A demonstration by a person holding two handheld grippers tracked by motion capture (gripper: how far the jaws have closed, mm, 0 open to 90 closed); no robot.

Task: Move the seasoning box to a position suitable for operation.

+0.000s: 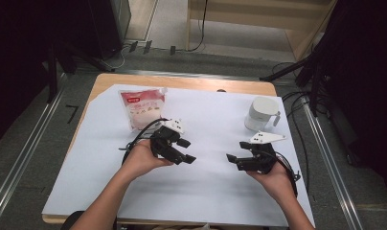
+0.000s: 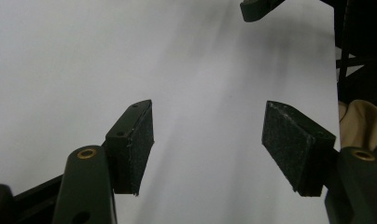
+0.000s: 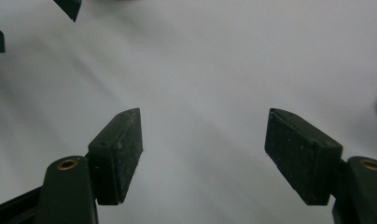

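Note:
A pink and white snack bag point(image 1: 142, 107) lies at the back left of the white sheet point(image 1: 206, 182). A white jug-like container point(image 1: 261, 114) with a handle stands at the back right. My left gripper point(image 1: 185, 151) hovers near the middle, just in front of the bag, its jaws wide apart with nothing between them point(image 2: 207, 144). My right gripper point(image 1: 235, 159) is held in front of the container, open and pointing left toward the other one point(image 3: 203, 156). Both point inward over bare sheet.
The wooden table point(image 1: 182, 82) carries the white sheet and has metal rails on the floor on both sides. Dark stands and cables sit behind the table. The tips of the left gripper point(image 3: 70, 7) show at the upper left of the right gripper view.

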